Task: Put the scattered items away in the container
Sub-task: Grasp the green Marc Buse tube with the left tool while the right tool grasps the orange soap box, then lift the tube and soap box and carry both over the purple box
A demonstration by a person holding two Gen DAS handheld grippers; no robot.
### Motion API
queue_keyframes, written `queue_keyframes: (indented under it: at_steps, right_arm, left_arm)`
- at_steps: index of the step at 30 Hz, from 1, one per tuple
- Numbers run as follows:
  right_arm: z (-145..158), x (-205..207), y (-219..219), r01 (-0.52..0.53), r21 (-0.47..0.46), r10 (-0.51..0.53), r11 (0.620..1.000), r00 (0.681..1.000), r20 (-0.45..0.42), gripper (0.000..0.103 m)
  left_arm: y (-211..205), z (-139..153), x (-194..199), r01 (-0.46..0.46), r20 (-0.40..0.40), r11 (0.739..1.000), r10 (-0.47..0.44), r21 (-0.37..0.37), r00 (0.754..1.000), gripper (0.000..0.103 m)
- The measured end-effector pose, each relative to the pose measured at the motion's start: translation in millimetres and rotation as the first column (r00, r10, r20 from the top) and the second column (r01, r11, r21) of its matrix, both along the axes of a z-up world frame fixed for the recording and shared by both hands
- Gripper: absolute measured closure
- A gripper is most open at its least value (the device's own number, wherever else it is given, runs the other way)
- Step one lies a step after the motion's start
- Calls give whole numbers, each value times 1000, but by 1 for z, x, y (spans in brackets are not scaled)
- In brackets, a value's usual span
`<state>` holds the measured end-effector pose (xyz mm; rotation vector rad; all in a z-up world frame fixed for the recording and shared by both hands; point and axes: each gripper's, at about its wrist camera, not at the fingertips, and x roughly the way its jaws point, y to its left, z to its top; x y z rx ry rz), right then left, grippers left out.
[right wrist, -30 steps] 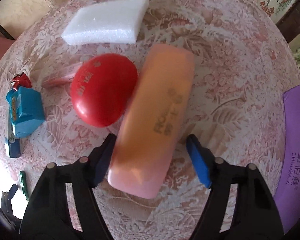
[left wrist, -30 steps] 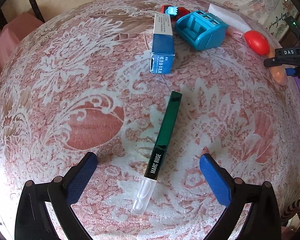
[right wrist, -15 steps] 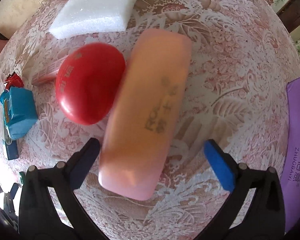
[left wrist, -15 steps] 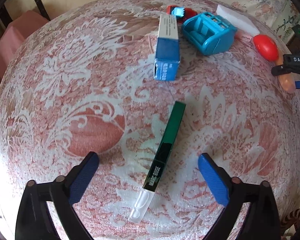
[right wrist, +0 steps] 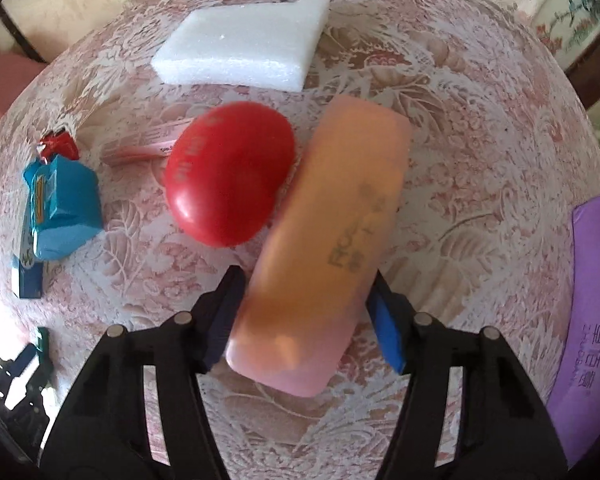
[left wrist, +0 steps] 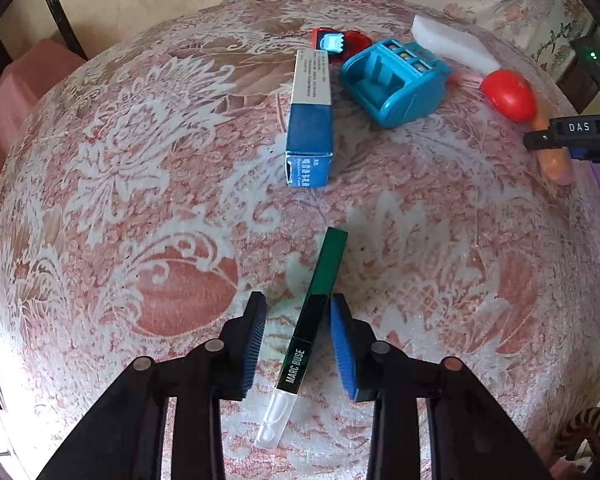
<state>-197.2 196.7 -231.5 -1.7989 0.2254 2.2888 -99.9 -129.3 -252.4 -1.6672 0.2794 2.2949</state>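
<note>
A green MARC BUSE tube [left wrist: 314, 312] with a clear tip lies on the patterned cloth between my left gripper's [left wrist: 298, 344] fingers; the right pad touches it and a gap shows on the left. My right gripper [right wrist: 306, 316] is shut on a long orange case [right wrist: 332, 240], which lies beside a red egg-shaped case [right wrist: 230, 174]. The purple container [right wrist: 592, 320] shows at the right edge of the right wrist view.
A blue and white box [left wrist: 310, 120], a blue plastic toy [left wrist: 396, 80], a small red toy [left wrist: 336, 42], a white foam block [right wrist: 244, 52] and a pink stick [right wrist: 140, 150] lie on the round table.
My left gripper's fingers have closed in around the green tube. My right gripper opened half a second ago and has closed again on the orange case.
</note>
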Motion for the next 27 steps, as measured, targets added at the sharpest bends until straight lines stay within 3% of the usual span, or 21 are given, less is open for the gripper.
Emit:
queue_keyframes:
  at_steps: [2,4,5,9,14,24,27]
  right_arm:
    - [1,-2,2,1,-1,-1,1000,1000,-1,40]
    - [2,-3,3,-1,0,1,1000,1000,-5,41]
    - [3,-4,5,2,-2,-2,1000,1000,-7,44]
    - [6,-4,16,34,-39,-35,999,999,-27,49]
    - [11,-4,28,71,-79,-74,994,996,-46,50]
    - [4,6,35,48,-65,-51,997,997,-59,51]
    - [1,30,21,31,-56,-35,998,997,-68,51]
  left_arm:
    - [0,1,0,4,3,1000,-4,2,1000,74]
    - [0,2,2,27,6,1000,-27,6,1000,89]
    - [0,3,3,38,8,999,-38,9,999,92]
    - [-2,6,8,83,25,996,-83,27,996,92]
    - [-5,10,16,71,31,997,-72,38,997,92]
    - [-6,18,22,50,37,998,-51,38,998,92]
    - [-5,23,25,42,41,998,-44,47,998,92]
